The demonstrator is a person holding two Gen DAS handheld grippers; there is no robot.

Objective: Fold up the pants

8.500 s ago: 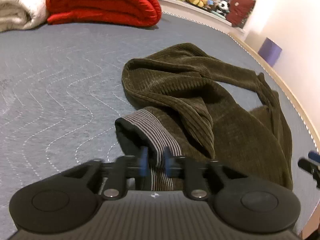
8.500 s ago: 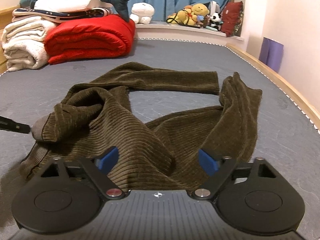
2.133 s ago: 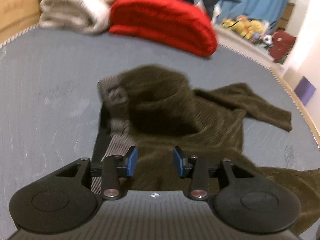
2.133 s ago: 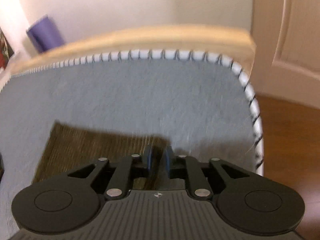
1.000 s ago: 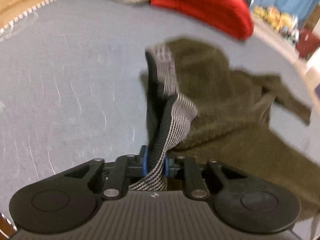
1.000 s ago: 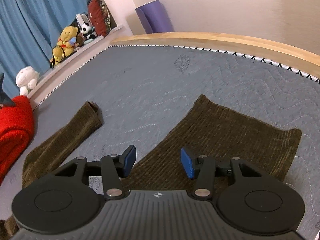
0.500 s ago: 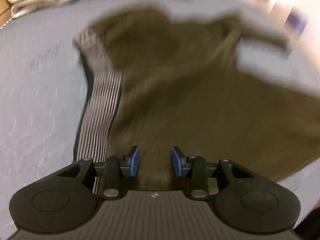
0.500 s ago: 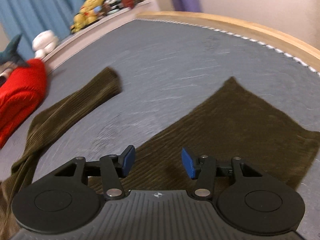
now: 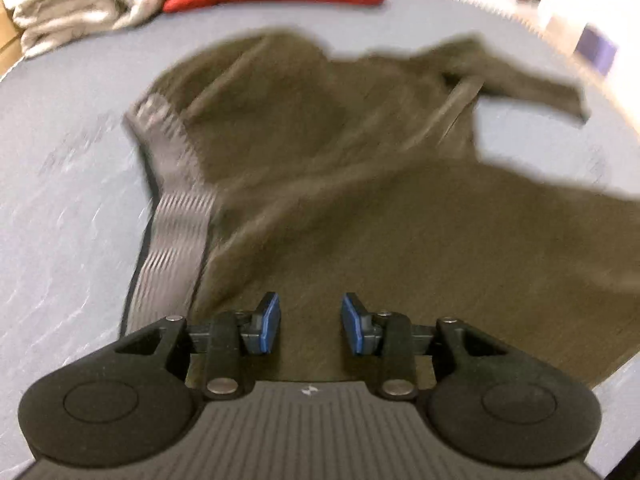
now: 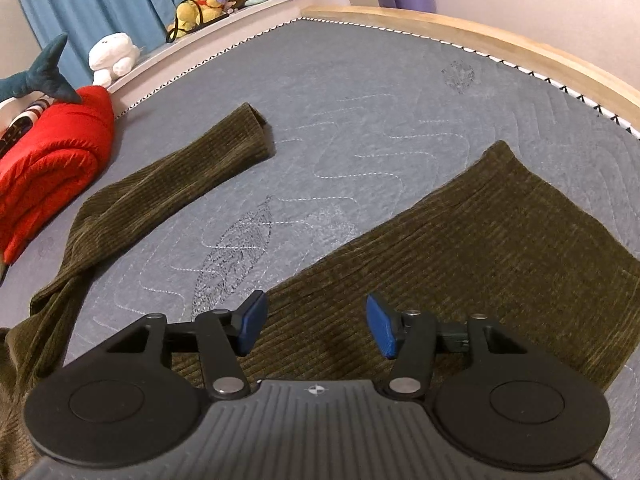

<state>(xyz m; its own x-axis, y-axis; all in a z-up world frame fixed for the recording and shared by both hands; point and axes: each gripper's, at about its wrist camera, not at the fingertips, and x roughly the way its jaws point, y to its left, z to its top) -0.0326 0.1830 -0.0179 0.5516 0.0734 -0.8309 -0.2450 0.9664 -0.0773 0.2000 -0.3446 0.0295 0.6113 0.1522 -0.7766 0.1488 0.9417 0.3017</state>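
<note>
Olive corduroy pants (image 9: pixel 360 200) lie spread on the grey quilted mattress (image 9: pixel 60 200). Their grey striped waistband (image 9: pixel 176 216) runs along the left side in the blurred left wrist view. My left gripper (image 9: pixel 310 324) hovers open over the fabric just right of the waistband, with nothing between its blue pads. In the right wrist view one leg (image 10: pixel 480 260) lies flat under my right gripper (image 10: pixel 314 326), which is open and empty. The other leg (image 10: pixel 168 188) stretches away toward the upper left, partly twisted.
A folded red quilt (image 10: pixel 48 152) and white towels (image 9: pixel 72 12) sit at the mattress's far end. Plush toys (image 10: pixel 204 0) line a ledge by blue curtains. The wooden bed edge (image 10: pixel 480 36) curves along the right.
My left gripper let go of the waistband, opened, and shifted right over the pants' body. My right gripper drifted a little over the flat leg, still open.
</note>
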